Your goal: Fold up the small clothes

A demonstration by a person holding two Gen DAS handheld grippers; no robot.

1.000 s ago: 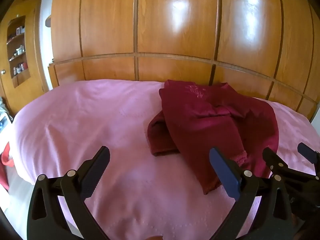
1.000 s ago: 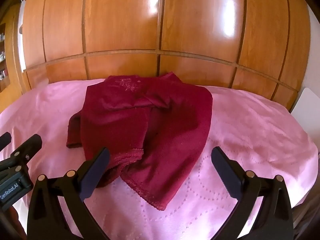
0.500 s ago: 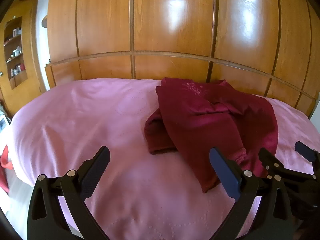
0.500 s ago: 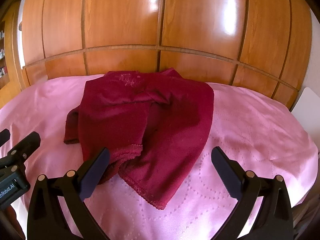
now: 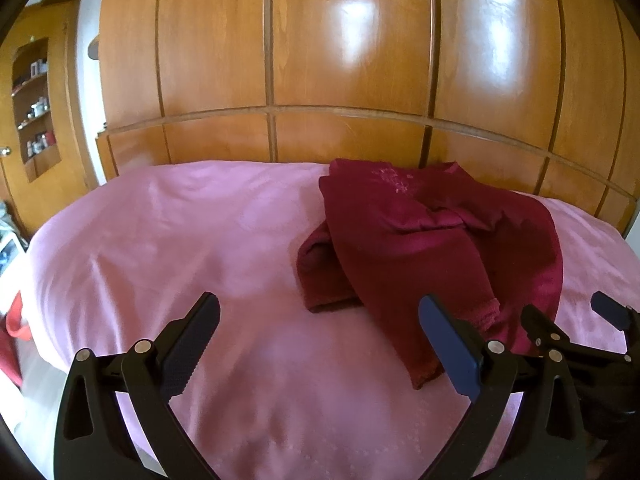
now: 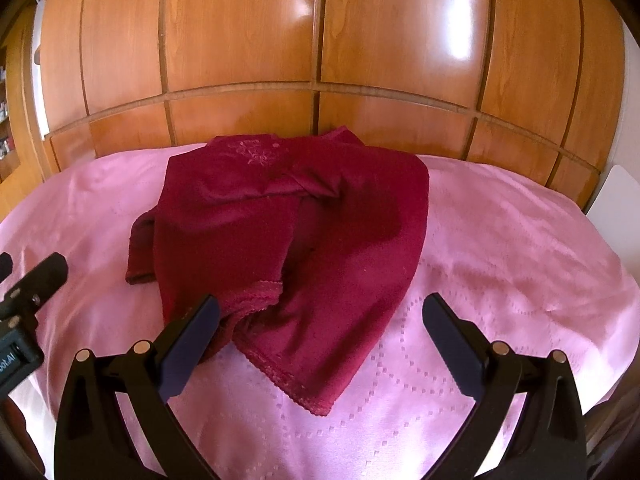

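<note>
A dark red garment (image 6: 280,232) lies crumpled on a bed covered with a pink quilted spread (image 6: 500,260), close to the wooden headboard (image 6: 320,120). Its far edge, which carries a pale embroidered motif (image 6: 252,152), nearly reaches the headboard. One scalloped hem (image 6: 256,294) folds over near the middle, and a pointed corner (image 6: 320,408) of the cloth trails toward the near edge of the bed. A darker fold (image 5: 320,276) sticks out from under the garment on its left side; it may be a sleeve, though the bunching makes this hard to tell.

The right gripper (image 6: 320,336) hovers just above the near part of the garment with its jaws spread wide and nothing between them; its left finger sits over the folded hem without clearly touching it. The left gripper (image 5: 320,340) is also wide apart and empty, held over bare pink spread to the left of the garment, with its right finger in front of the cloth's near edge. Each gripper shows at the edge of the other's view. A wooden shelf niche (image 5: 36,104) with small bottles stands at the far left.
</note>
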